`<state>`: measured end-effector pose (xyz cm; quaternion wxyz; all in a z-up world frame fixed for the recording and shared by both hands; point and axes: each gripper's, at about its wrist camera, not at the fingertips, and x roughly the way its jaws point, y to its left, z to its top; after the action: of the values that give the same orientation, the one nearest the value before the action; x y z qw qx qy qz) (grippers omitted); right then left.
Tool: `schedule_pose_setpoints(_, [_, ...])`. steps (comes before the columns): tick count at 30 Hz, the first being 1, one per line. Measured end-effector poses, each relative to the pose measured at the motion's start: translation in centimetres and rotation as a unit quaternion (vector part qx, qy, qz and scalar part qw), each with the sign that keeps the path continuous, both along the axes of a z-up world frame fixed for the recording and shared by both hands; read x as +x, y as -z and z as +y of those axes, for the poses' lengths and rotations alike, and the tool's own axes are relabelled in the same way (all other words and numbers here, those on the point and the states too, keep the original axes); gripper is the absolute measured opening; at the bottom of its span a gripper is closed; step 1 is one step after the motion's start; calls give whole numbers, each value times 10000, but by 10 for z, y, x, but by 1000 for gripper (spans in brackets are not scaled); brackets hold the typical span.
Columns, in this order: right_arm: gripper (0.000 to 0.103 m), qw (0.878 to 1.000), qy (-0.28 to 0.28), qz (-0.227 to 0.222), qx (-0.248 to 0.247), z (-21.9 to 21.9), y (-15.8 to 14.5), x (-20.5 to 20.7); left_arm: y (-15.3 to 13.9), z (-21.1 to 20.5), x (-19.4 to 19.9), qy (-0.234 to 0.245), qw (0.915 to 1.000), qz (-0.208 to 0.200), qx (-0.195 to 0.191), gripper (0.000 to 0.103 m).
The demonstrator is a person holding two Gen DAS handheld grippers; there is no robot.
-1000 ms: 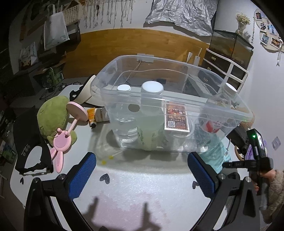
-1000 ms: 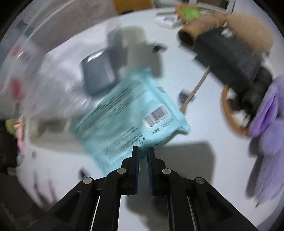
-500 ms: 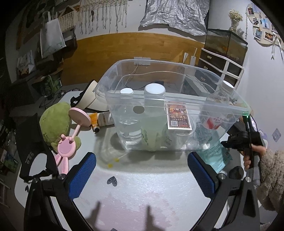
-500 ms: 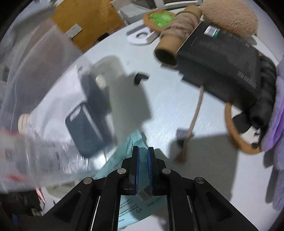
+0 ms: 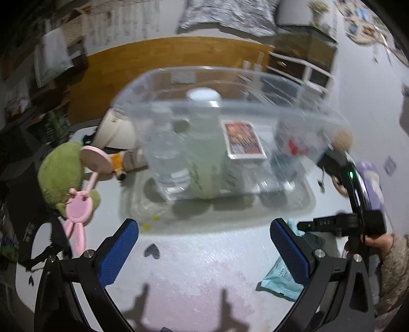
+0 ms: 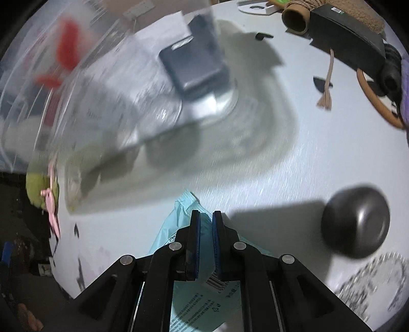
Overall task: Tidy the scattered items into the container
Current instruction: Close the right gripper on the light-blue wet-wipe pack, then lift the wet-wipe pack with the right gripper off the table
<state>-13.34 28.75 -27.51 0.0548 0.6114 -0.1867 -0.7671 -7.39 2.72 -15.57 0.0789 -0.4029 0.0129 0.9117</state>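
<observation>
The clear plastic tub [image 5: 230, 112] stands in the middle of the pale counter [image 5: 204, 255], with bottles [image 5: 202, 143] upright inside it and a red-printed card [image 5: 242, 140] against its near wall. The left claw [image 5: 204, 252] is spread wide with nothing between its blue pads, poised over bare counter in front of the tub. The right claw [image 6: 205, 245] is pinched nearly closed on a pale blue packet [image 6: 179, 224], which hangs low by the counter, just in front of the tub's corner and outside it (both views are blurred, so I cannot tell whether the packet touches the surface). A hand [image 5: 375, 242] in a fuzzy sleeve grips that claw's handle. To the tub's left lie a green plush toy [image 5: 61, 173], a pink stand [image 5: 84, 194] leaning on it, and an orange-capped tube [image 5: 122, 163]. To the right sit a black box [image 6: 347, 38], a twine spool [image 6: 299, 12] and a dark round bowl [image 6: 355, 222].
</observation>
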Motion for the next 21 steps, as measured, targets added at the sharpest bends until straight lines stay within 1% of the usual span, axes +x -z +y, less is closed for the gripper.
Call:
schedule_pose_setpoints(2, [10, 10000, 12, 3, 66, -1, 4, 4, 10, 6, 2, 246, 9997, -71, -28, 103])
schedule_pose_setpoints(5, [10, 9998, 118, 16, 169, 2, 3, 15, 34, 21, 4, 685, 9972, -287, -124, 103])
schedule_pose_setpoints(8, [10, 9994, 260, 36, 225, 7, 12, 22, 58, 36, 6, 1112, 9922, -508, -223, 103])
schedule_pose_setpoints(12, [10, 9987, 412, 83, 288, -2, 17, 44, 83, 50, 5, 1492, 9855, -686, -423, 103])
schedule_pose_setpoints(14, [10, 9984, 457, 100, 319, -5, 17, 51, 90, 51, 4, 1600, 9828, -751, -526, 102])
schedule_pose_setpoints(21, [10, 9974, 617, 71, 375, -16, 21, 79, 94, 39, 6, 1647, 9804, -800, -721, 102])
